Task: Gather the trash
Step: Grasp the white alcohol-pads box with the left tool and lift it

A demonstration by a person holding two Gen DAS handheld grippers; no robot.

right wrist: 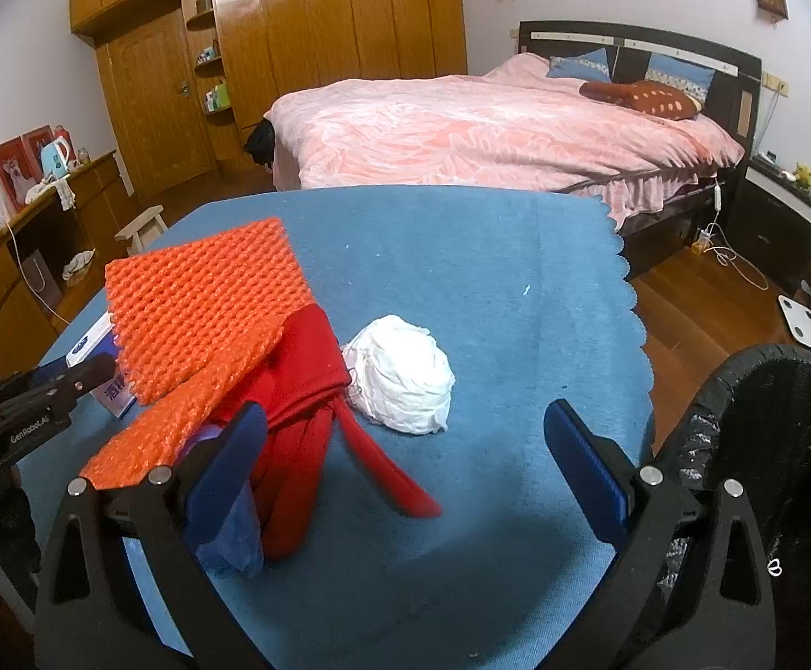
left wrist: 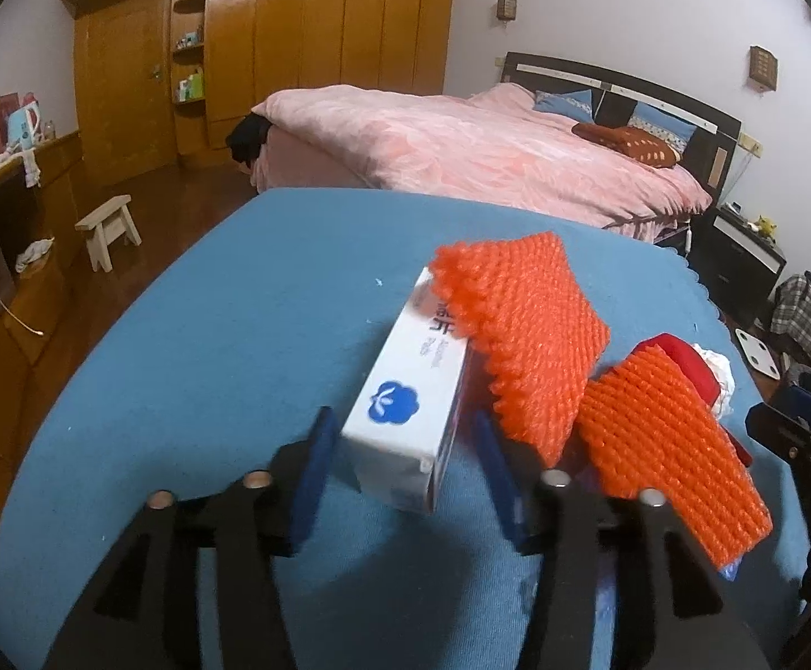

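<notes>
A white box with a blue flower mark (left wrist: 411, 407) lies on the blue table cloth (left wrist: 226, 335). My left gripper (left wrist: 402, 446) is open, its blue pads on either side of the box's near end, apart from it. One orange foam net (left wrist: 522, 335) leans on the box; a second (left wrist: 667, 446) lies to the right. In the right wrist view the nets (right wrist: 204, 312) cover a red cloth bag (right wrist: 305, 385), beside a crumpled white tissue ball (right wrist: 405, 379). My right gripper (right wrist: 405, 458) is open and empty, just short of the tissue.
A black-lined trash bin (right wrist: 768, 446) stands off the table's right edge. Behind the table are a bed with a pink cover (right wrist: 489, 128), a wooden wardrobe (right wrist: 321, 28) and a small white stool (left wrist: 109, 223). A white scale (right wrist: 807, 324) lies on the floor.
</notes>
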